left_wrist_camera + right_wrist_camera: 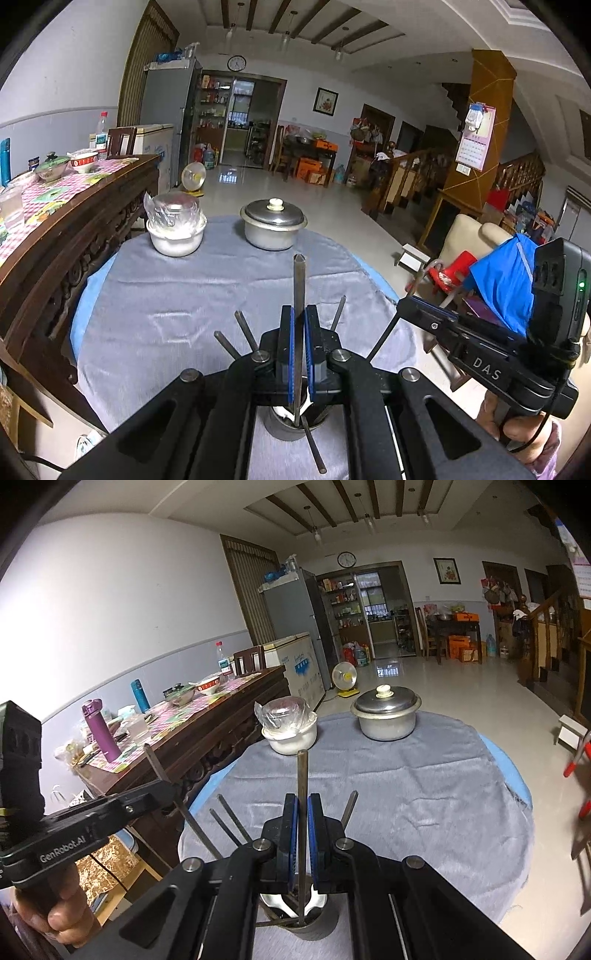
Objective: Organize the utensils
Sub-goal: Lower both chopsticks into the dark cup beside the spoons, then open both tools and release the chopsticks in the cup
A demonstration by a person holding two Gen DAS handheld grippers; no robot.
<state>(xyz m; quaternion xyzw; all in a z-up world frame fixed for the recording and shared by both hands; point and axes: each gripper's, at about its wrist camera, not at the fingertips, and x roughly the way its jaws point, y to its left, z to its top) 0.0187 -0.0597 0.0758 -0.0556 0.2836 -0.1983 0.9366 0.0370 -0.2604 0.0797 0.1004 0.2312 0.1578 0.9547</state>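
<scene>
Chopsticks are being pinched upright, one (pixel 298 306) in your left tool (pixel 299 347) and one (pixel 302 812) in your right tool (pixel 303 830), tips over the metal cup (pixel 314 928) on the cloth-covered surface (pixel 406 794), so they're dropping in beside the others.

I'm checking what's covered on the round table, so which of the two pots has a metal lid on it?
The far-right metal pot, lidded with a pale knob. The white pot to its left is covered only by clear plastic wrap.
</scene>
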